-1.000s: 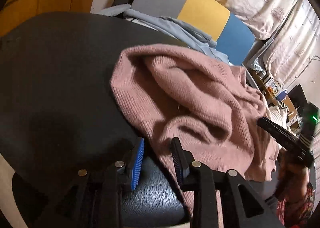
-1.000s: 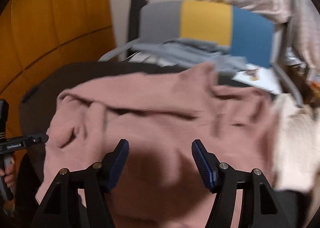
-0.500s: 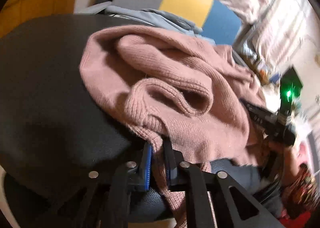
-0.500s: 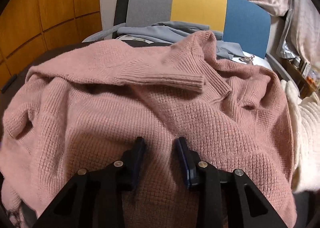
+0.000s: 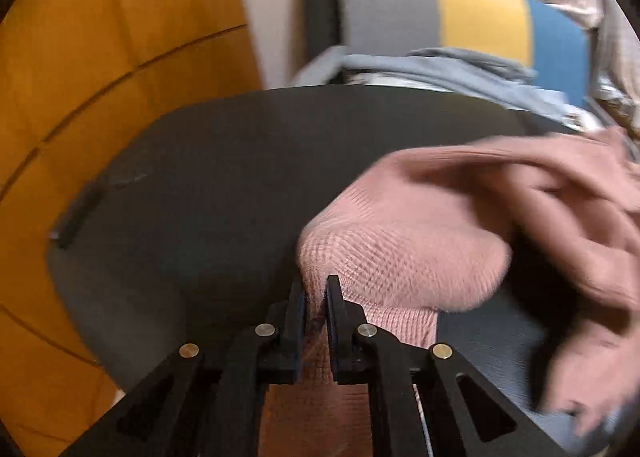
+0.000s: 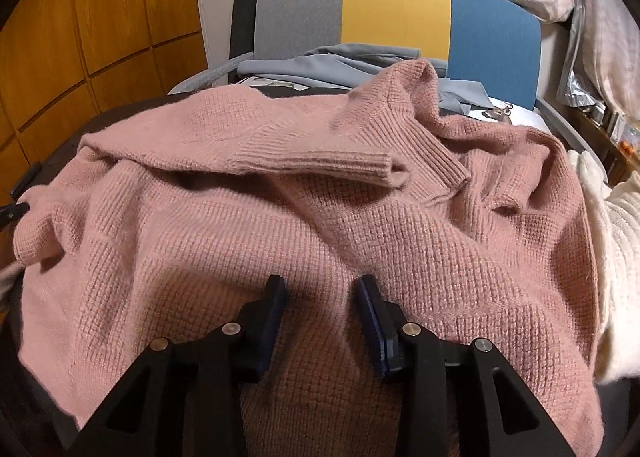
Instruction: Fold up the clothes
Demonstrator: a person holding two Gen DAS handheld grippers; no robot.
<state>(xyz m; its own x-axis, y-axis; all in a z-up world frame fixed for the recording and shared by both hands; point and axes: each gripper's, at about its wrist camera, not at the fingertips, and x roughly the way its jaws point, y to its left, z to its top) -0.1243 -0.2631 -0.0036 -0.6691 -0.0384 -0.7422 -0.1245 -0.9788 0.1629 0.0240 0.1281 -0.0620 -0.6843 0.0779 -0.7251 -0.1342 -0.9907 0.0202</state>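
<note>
A pink knitted sweater lies crumpled on a dark round table. A ribbed sleeve cuff lies across its upper middle. My left gripper is shut on an edge of the pink sweater and holds it stretched out to the left, over bare table. My right gripper is partly open, its fingers resting on the sweater near the lower hem, with knit between them but not pinched.
A grey, yellow and blue chair stands behind the table with a light blue garment on it. A cream knit lies at the right. Orange wooden panels line the left wall. Curtains hang at the far right.
My left gripper closed on the sweater's edge and has pulled it leftward, swinging to face the chair. My right gripper came down onto the sweater, narrowed its jaws, then reopened slightly.
</note>
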